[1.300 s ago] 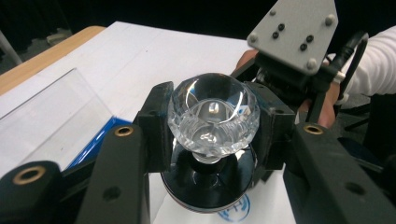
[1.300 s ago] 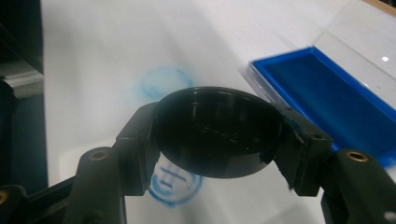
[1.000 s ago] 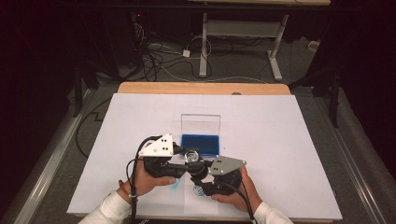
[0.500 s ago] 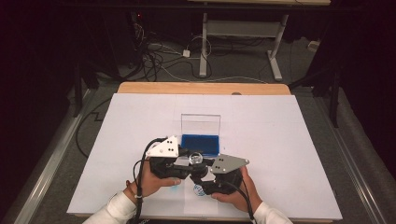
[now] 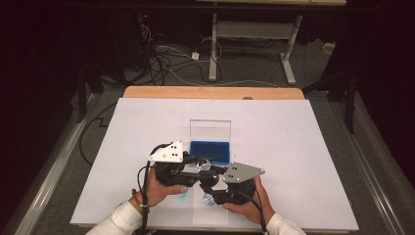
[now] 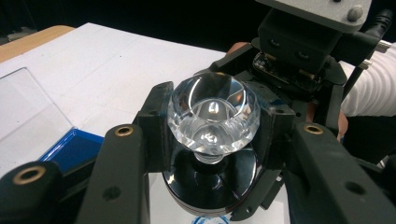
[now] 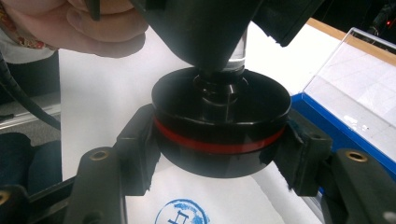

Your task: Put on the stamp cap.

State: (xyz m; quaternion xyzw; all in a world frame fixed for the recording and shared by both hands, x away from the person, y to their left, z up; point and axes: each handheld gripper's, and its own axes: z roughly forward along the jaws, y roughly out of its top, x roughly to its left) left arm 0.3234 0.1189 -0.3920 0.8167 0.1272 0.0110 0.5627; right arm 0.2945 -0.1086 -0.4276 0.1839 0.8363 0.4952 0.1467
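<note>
Left hand-held gripper: jaws closed on the clear faceted knob of a round stamp; pads press its two sides.
Right hand-held gripper: jaws closed on the stamp's black disc base, which bears a red band; the base is lifted just above the paper.
Stamp location: near the worktop's front edge, about midway between its left and right edges.
Blue stamped mark: on the white paper, directly beneath the raised base.
Blue ink-pad case: just behind the grippers, clear lid standing open toward the back edge.
Open room: bare white paper to the left, right and rear of the case, out to the worktop's wooden back edge.
</note>
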